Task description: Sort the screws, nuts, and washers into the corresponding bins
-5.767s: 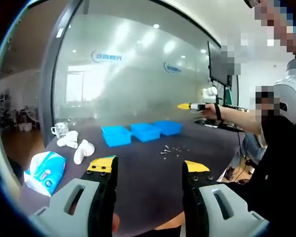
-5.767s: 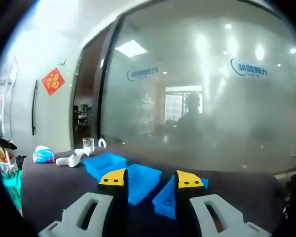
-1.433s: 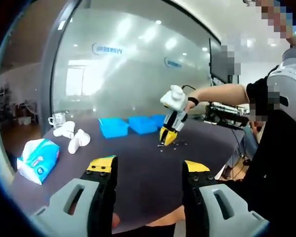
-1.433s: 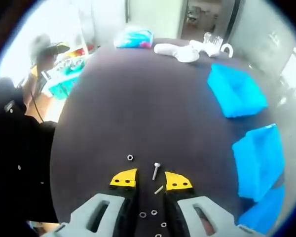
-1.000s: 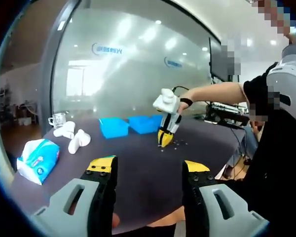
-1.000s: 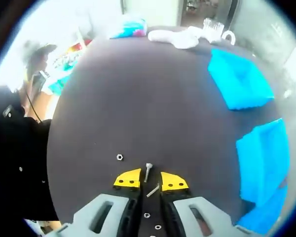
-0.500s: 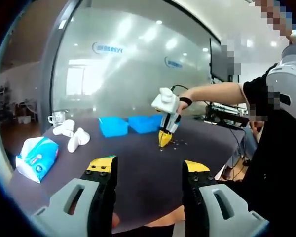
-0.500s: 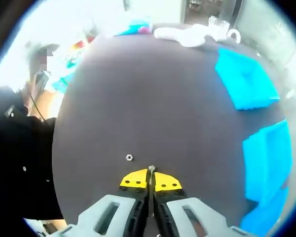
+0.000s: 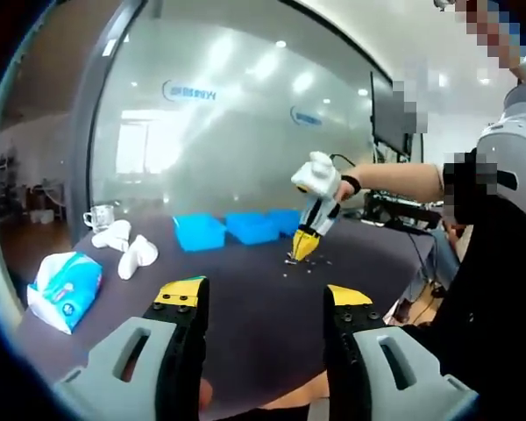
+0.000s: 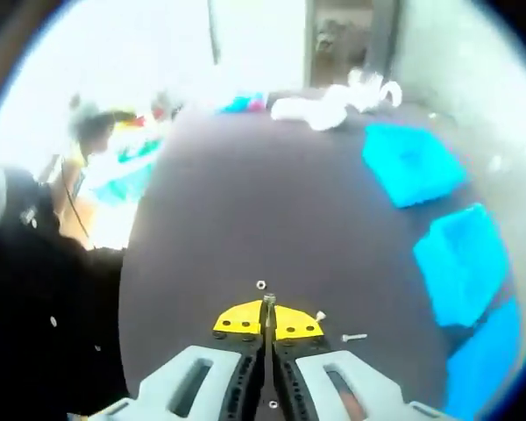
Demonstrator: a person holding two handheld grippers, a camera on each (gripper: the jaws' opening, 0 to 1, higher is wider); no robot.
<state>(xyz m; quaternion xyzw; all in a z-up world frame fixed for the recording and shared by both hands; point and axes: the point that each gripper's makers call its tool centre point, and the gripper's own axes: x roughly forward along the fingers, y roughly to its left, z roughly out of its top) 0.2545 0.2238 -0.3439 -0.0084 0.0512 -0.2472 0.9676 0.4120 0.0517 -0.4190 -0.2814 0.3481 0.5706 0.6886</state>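
My right gripper (image 10: pixel 267 319) is shut on a screw (image 10: pixel 268 303) whose head pokes out above the yellow tips, a little above the dark table (image 10: pixel 245 202). The left gripper view shows that right gripper (image 9: pixel 304 246) held over the loose hardware (image 9: pixel 305 262). A nut (image 10: pixel 260 284) and another screw (image 10: pixel 353 337) lie just beyond the tips. Three blue bins (image 10: pixel 412 163) (image 10: pixel 460 251) (image 10: pixel 486 368) run down the right side; in the left gripper view they are a row (image 9: pixel 199 231) (image 9: pixel 252 227) (image 9: pixel 287 220) at the far table edge. My left gripper (image 9: pixel 261 296) is open, low at the near edge, holding nothing.
A tissue pack (image 9: pixel 63 290), white objects (image 9: pixel 133 254) and a glass mug (image 9: pixel 97 217) sit at the table's left end. A frosted glass wall (image 9: pixel 245 132) stands behind the bins. A person's arm (image 9: pixel 403 178) reaches in from the right. A seated person (image 10: pixel 92 132) is beyond the table's left edge.
The right gripper closed on the screw about half a second ago and has now lifted it off the table, drawing back. The left gripper has stayed still and open.
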